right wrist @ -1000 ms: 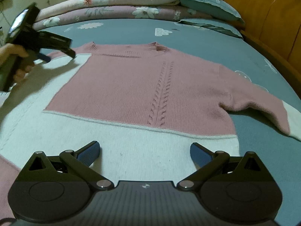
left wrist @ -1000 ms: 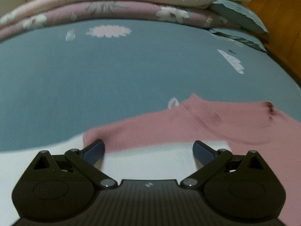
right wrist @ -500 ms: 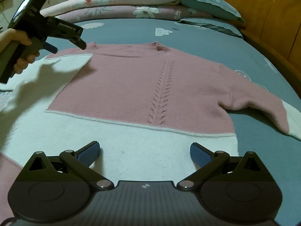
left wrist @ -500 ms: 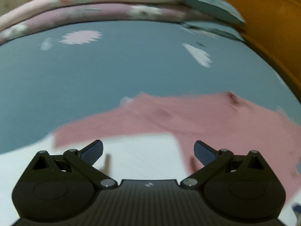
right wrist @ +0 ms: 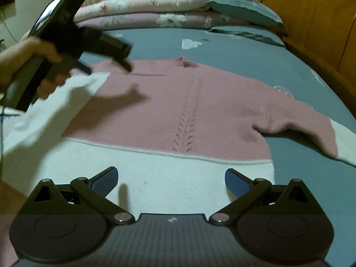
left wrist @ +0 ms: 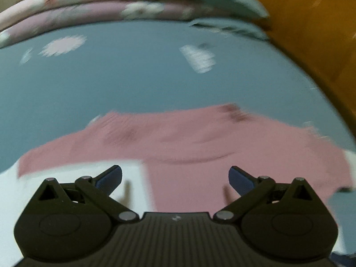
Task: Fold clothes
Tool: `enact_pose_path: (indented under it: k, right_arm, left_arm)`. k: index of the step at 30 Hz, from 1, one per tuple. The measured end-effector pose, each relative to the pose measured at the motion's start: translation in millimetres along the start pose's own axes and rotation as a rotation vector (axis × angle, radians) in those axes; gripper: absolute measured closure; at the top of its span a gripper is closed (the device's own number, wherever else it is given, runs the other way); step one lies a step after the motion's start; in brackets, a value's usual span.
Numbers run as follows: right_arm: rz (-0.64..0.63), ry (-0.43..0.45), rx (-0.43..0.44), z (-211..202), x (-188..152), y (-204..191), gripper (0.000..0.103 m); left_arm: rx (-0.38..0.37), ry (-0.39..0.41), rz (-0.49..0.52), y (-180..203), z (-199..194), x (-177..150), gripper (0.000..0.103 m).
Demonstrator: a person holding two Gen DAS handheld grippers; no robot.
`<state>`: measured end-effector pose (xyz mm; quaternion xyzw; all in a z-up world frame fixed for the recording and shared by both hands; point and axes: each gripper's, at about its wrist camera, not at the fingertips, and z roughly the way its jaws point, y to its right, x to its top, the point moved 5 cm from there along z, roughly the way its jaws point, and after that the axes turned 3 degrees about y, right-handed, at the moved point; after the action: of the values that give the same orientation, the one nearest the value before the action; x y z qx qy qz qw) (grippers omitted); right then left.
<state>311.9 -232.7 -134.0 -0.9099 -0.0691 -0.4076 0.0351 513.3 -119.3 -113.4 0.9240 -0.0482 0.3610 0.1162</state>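
Note:
A pink sweater (right wrist: 178,106) with a white hem band (right wrist: 155,173) lies flat on the blue bedsheet (right wrist: 244,51), neckline at the far side. Its right sleeve (right wrist: 311,129) stretches out to the right. The left sleeve (right wrist: 66,102), white toward the cuff, lies at the left. A hand (right wrist: 22,60) holds my left gripper (right wrist: 109,66) above the left shoulder, open and holding nothing. In the blurred left wrist view the left gripper (left wrist: 175,173) hangs over the sweater (left wrist: 189,146). My right gripper (right wrist: 171,175) stands open just above the hem band, nothing between its fingers.
Folded floral quilts (right wrist: 166,6) and a blue pillow (right wrist: 244,11) are stacked at the far end of the bed. A wooden headboard (right wrist: 322,22) runs along the right side. Bare bedsheet lies beyond the neckline.
The left gripper has moved right from the left sleeve toward the left shoulder, staying open. The right gripper has hardly moved.

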Motion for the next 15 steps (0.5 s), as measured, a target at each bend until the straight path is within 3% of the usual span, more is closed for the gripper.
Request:
enact_pose_path:
  k: [6, 11, 15]
  right_arm:
    - [-0.001, 0.007, 0.018, -6, -1, 1, 0.0]
    - [0.006, -0.017, 0.033, -3, -2, 4, 0.0]
    - [0.023, -0.049, 0.047, 2, -4, 11, 0.0]
  left_arm:
    - [-0.208, -0.014, 0.106, 94, 18, 26, 0.001]
    - [-0.234, -0.069, 0.177, 146, 72, 22, 0.001]
    - [-0.228, -0.092, 0.182, 159, 108, 16, 0.001]
